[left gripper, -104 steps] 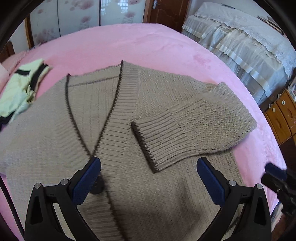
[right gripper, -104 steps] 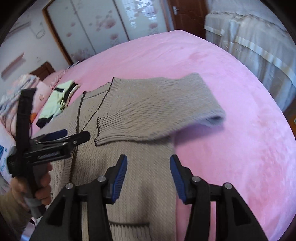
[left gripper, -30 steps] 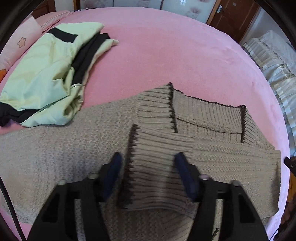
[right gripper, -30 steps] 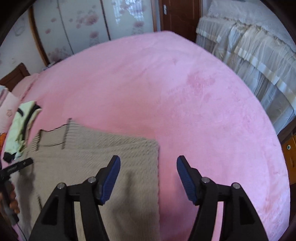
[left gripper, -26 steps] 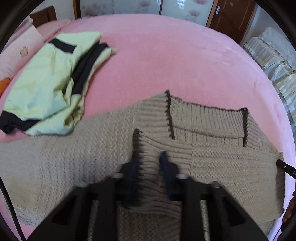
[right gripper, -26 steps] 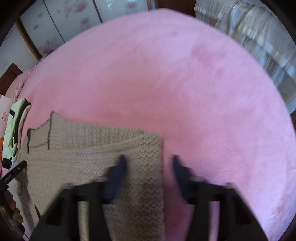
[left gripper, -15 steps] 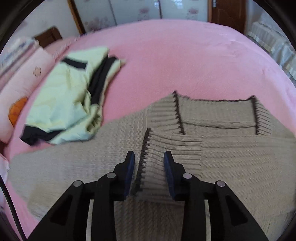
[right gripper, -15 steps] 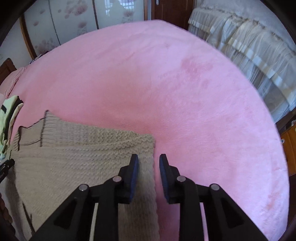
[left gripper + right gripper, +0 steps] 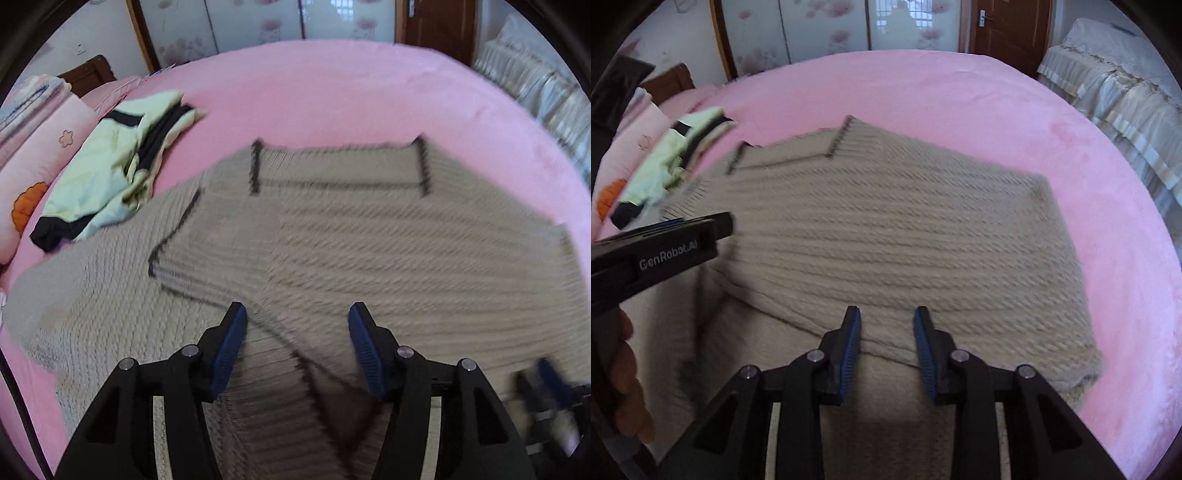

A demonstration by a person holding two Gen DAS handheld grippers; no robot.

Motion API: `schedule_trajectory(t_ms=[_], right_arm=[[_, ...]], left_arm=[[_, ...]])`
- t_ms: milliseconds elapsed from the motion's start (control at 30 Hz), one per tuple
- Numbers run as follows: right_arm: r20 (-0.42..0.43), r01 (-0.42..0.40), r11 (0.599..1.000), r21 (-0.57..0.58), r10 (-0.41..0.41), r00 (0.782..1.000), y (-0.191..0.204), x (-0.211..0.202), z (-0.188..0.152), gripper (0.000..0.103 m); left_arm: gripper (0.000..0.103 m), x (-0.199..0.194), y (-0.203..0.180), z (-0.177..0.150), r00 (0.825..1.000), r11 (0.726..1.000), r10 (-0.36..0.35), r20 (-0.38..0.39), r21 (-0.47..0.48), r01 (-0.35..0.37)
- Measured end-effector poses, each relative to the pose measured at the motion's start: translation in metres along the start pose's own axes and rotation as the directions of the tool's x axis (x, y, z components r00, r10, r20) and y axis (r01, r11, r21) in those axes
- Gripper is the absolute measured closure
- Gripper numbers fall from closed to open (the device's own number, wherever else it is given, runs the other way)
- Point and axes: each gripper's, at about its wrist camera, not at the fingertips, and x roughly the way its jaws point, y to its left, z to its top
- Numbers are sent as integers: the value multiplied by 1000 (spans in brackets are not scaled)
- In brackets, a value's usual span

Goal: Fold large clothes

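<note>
A beige knit cardigan [image 9: 369, 251] with dark trim lies flat on the pink bed, also in the right wrist view [image 9: 905, 236]. One sleeve is folded across its chest, the ribbed cuff [image 9: 177, 258] pointing left. The other sleeve [image 9: 74, 295] stretches out to the left. My left gripper [image 9: 295, 339] is open and empty above the cardigan's middle; it also shows at the left of the right wrist view [image 9: 665, 247]. My right gripper [image 9: 886, 347] is open and empty above the folded sleeve's lower edge.
A light green and black garment [image 9: 110, 173] lies crumpled at the far left on the pink bed [image 9: 332, 92]. Pink pillows [image 9: 33, 155] sit left of it. A second bed with a white cover [image 9: 1115, 96] stands to the right. Wardrobe doors and a wooden door are behind.
Both grippers had shut on the folded sleeve, one at the cuff and one at the fold. Now both are open and pulled back, and the sleeve lies across the chest.
</note>
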Motion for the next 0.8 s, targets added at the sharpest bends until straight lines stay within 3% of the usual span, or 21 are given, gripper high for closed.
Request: schedule_trajectory(t_ms=[67,167,200,233,267,367,533,800], right_arm=[[30,121,992,33,-122,992,-35,-12,-5,76],[15,89,993,82,-90,996,-90,-14,-17,76],[12,116,989,90,-118,993,-100,-15,-20,70],[6,159,979,124,-161,987,-114,-19,-22,56],[5,160,972,172,-164,986,-127,-24,-24,35],[0,49,960,275,-51,999,-144,-29,-31,34],[23,40,953,300,-49,999,-131,-57,-39,34],[102,-20,943,332,-15,995,-95,-137,-61,35]], left_arm=[[40,6,11,-3,999,999,-50,12,-18,50],[35,9,17,-5,997,997,-77,23,-6,77],[35,10,17,-6,997,997,-76,25,-2,76],[35,10,16,-7,997,997,-73,27,1,74],[35,9,15,-8,997,998,-70,30,1,70],[35,7,14,-6,997,998,-68,21,-1,68],[35,-17,14,-3,997,997,-81,6,13,81],[34,-114,21,-26,987,987,-150,60,67,146]])
